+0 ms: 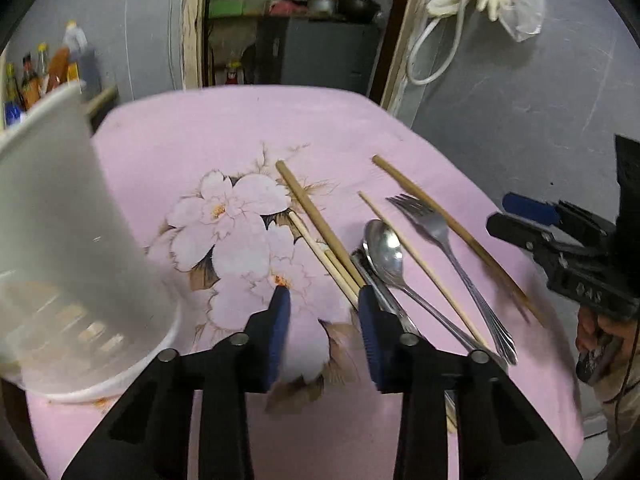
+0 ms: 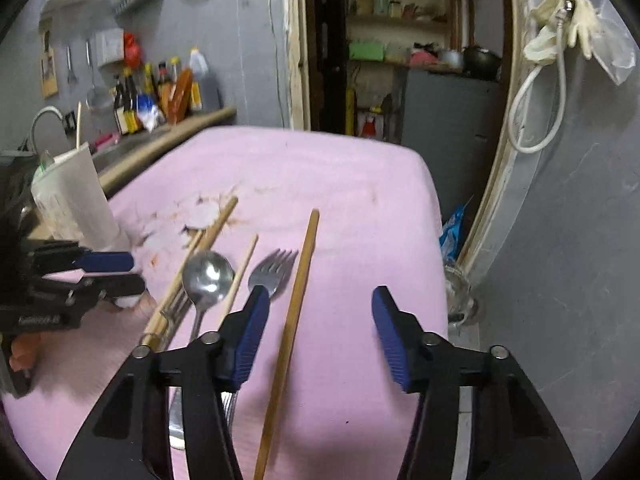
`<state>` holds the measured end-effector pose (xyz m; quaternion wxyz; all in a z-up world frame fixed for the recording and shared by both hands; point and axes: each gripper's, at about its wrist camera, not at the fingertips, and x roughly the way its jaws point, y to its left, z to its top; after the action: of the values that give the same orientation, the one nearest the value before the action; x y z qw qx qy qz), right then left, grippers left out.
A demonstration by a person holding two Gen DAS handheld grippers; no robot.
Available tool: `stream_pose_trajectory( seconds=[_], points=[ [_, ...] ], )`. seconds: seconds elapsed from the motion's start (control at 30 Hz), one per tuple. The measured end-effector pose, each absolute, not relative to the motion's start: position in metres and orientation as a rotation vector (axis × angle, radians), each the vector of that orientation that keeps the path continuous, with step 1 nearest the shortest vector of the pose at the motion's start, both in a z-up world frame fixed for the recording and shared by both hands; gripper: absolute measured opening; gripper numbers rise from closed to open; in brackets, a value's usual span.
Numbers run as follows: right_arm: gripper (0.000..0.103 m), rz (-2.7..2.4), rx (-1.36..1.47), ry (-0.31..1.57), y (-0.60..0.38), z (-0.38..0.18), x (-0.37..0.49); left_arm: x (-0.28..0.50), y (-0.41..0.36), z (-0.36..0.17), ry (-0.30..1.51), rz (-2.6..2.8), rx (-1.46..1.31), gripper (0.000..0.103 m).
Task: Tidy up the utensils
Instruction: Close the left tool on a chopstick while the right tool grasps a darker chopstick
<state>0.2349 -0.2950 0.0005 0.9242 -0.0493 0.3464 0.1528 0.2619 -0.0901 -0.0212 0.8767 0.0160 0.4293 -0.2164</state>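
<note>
Both grippers [image 1: 324, 304] [image 2: 318, 304] part-open, empty, above scattered utensils [image 1: 384, 252]

Left hand-held gripper [image 1: 324, 300]: black frame with blue ribbed pads, angled downward, jaws set partly apart with nothing pressed between them; seen from the right wrist view it enters at the left edge, a fingertip [image 2: 128, 302] of the person's hand visible under its front. Right hand-held gripper [image 2: 316, 312]: same build, also angled downward, jaws standing wider apart and gripping nothing; the person's hand [image 1: 596, 332] wraps its grip from below.
</note>
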Motion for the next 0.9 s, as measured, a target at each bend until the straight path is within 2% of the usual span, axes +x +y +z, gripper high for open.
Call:
stream_pose_trajectory(
  seconds=[0.27, 0.4, 0.57, 0.67, 0.7, 0.73, 0.8, 0.9],
  points=[
    [0.036, 0.346, -0.130, 0.784, -0.288, -0.015, 0.250, 0.292, -0.098, -0.027, 0.938, -0.423, -0.008, 0.024],
    [0.035, 0.359, -0.151, 0.814, -0.282, -0.020, 0.256, 0.304, -0.096, -0.028, 0.961, -0.390, -0.040, 0.020],
    [0.034, 0.360, -0.152, 0.821, -0.283, -0.020, 0.260, 0.313, -0.096, -0.026, 0.970, -0.357, -0.057, 0.019],
    [0.034, 0.359, -0.150, 0.826, -0.284, -0.020, 0.263, 0.318, -0.098, -0.025, 0.978, -0.343, -0.065, 0.012],
    [0.034, 0.359, -0.149, 0.829, -0.283, -0.020, 0.265, 0.319, -0.098, -0.025, 0.984, -0.341, -0.068, 0.005],
    [0.034, 0.359, -0.148, 0.832, -0.282, -0.020, 0.266, 0.321, -0.098, -0.028, 1.006, -0.340, -0.067, 0.005],
    [0.032, 0.359, -0.141, 0.837, -0.282, -0.020, 0.269, 0.320, -0.097, -0.028, 0.997, -0.340, -0.071, 0.005],
    [0.015, 0.368, -0.126, 0.839, -0.283, -0.020, 0.269, 0.316, -0.098, -0.028, 0.998, -0.349, -0.062, 0.004]
  ],
)
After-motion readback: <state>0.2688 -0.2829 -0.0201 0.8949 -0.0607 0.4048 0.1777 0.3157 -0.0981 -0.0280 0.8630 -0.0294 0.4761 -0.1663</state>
